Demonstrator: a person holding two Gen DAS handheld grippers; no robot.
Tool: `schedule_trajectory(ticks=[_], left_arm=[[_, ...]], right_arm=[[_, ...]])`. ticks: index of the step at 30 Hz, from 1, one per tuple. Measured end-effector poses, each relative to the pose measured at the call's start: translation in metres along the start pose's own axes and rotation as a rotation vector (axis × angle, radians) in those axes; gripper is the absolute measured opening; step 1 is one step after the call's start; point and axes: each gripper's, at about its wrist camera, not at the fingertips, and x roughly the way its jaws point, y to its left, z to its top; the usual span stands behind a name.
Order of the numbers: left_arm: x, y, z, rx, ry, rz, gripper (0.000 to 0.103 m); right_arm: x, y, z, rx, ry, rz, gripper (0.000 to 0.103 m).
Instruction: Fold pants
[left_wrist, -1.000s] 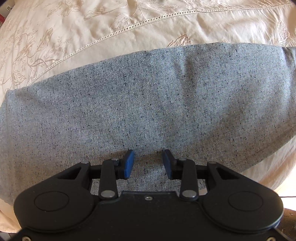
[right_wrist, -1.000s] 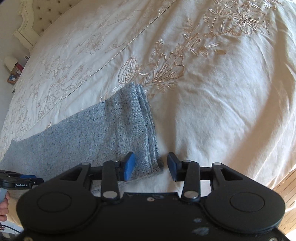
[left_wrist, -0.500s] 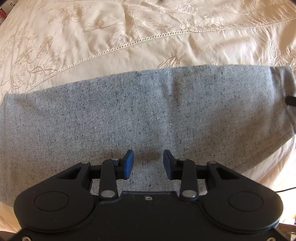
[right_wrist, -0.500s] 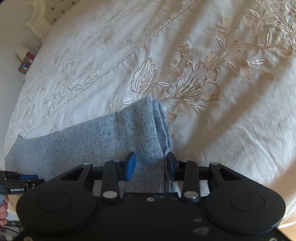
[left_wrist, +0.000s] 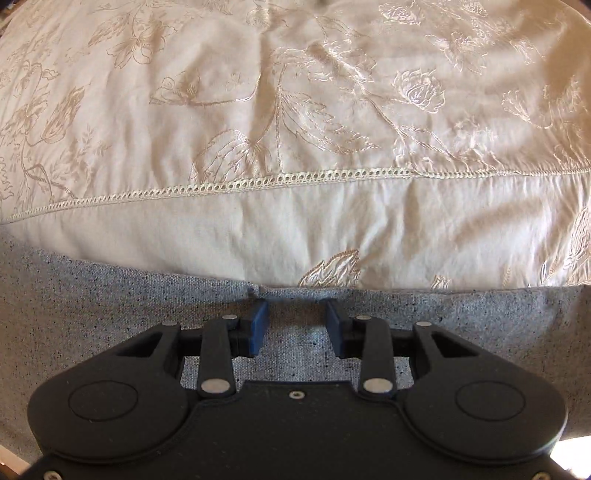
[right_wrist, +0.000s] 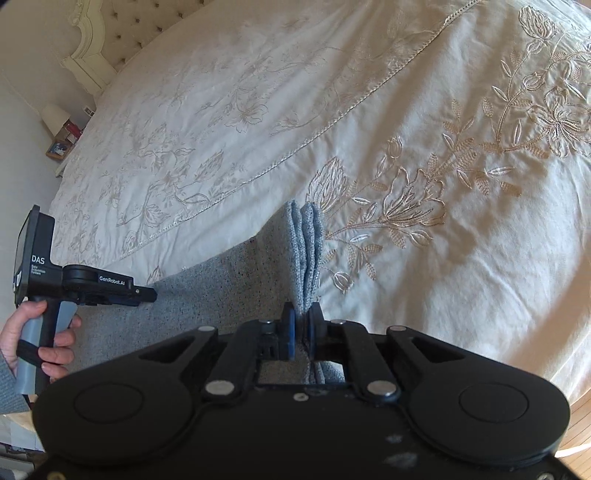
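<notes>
The grey speckled pants (left_wrist: 92, 314) lie folded lengthwise along the near edge of the bed. My left gripper (left_wrist: 297, 325) is open, its blue pads straddling the far long edge of the pants. In the right wrist view the pants (right_wrist: 221, 295) run to the left, and my right gripper (right_wrist: 301, 328) is shut on the stacked hem end (right_wrist: 308, 240), which stands up in layers between the pads. The left gripper (right_wrist: 92, 284) with the hand holding it shows there at the left, over the pants.
The cream embroidered bedspread (left_wrist: 295, 129) covers the whole bed (right_wrist: 461, 258). A tufted headboard (right_wrist: 122, 33) and a bedside table with a lamp (right_wrist: 55, 118) are at the far left. Wooden floor (right_wrist: 580, 424) shows at the lower right.
My right gripper moved onto the hem end and shut on it, lifting the layers. My left gripper moved forward across the pants to their far edge and stayed open.
</notes>
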Motion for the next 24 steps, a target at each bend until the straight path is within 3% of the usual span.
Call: schedule_trajectory(ticks=[6,10,12,15,18,24], left_arm=[[-0.033,0.012,-0.042,0.028,0.000,-0.019,0.044],[-0.021,0.015,-0.078,0.056,0.079,-0.015,0.044],[-0.014,0.014,-0.089,0.082,0.076,-0.001,0.044],[-0.013,0.010,-0.087,0.116,0.064,0.000,0.044],[-0.023,0.022,-0.076,0.091,0.038,-0.059,0.044],[-0.051,0.081,-0.066,0.042,-0.024,-0.092,0.044]], right_arm=[[-0.011,0.006,-0.001,0.006,-0.006,0.006,0.008],[-0.014,0.013,-0.002,0.011,-0.011,0.008,0.008],[-0.016,0.019,-0.002,0.011,-0.013,0.002,0.009],[-0.017,0.030,-0.003,0.007,-0.015,-0.008,0.009],[-0.024,0.049,-0.003,-0.012,-0.026,-0.009,0.009],[-0.047,0.128,-0.006,-0.070,-0.055,0.041,0.009]])
